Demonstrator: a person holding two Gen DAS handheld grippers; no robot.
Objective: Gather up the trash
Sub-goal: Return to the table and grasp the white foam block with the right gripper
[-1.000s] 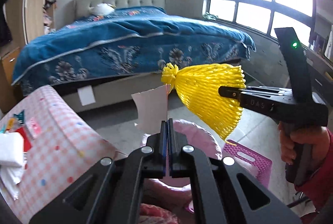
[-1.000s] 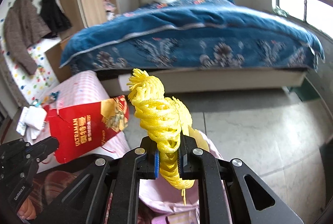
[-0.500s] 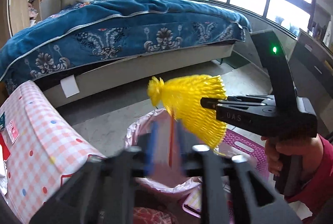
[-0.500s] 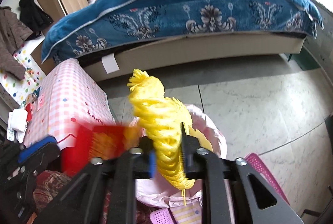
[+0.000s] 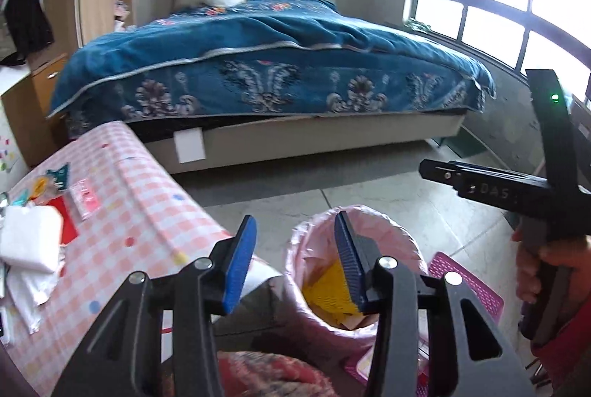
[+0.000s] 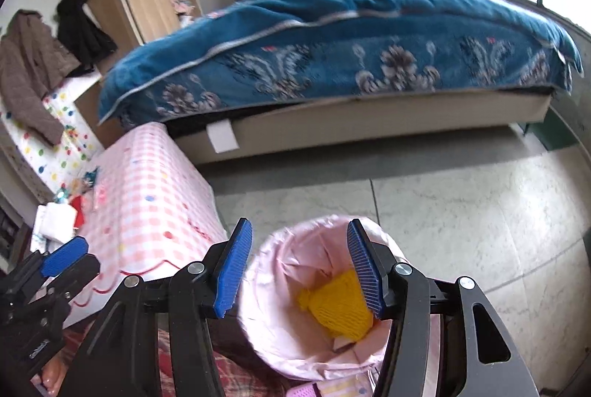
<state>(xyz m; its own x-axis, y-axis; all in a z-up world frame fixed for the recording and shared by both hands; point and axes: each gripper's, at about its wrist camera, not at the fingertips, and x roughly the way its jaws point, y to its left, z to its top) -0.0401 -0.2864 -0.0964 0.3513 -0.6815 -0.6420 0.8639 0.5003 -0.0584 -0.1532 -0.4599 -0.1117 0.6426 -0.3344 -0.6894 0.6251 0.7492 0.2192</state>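
Both grippers hover over the pink-lined round waste bin [image 6: 273, 249], jaws just opening. The left gripper [image 5: 295, 256] and right gripper [image 6: 299, 264] gape, holding nothing. The yellow foam mesh net [image 6: 338, 306] lies inside the bin.

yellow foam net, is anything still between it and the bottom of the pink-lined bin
Nothing visible blocks it. The yellow foam net already lies inside the pink-lined bin, resting on other scraps at the bottom. The right tool has just been opening and stands open above the bin, nothing between its pads.
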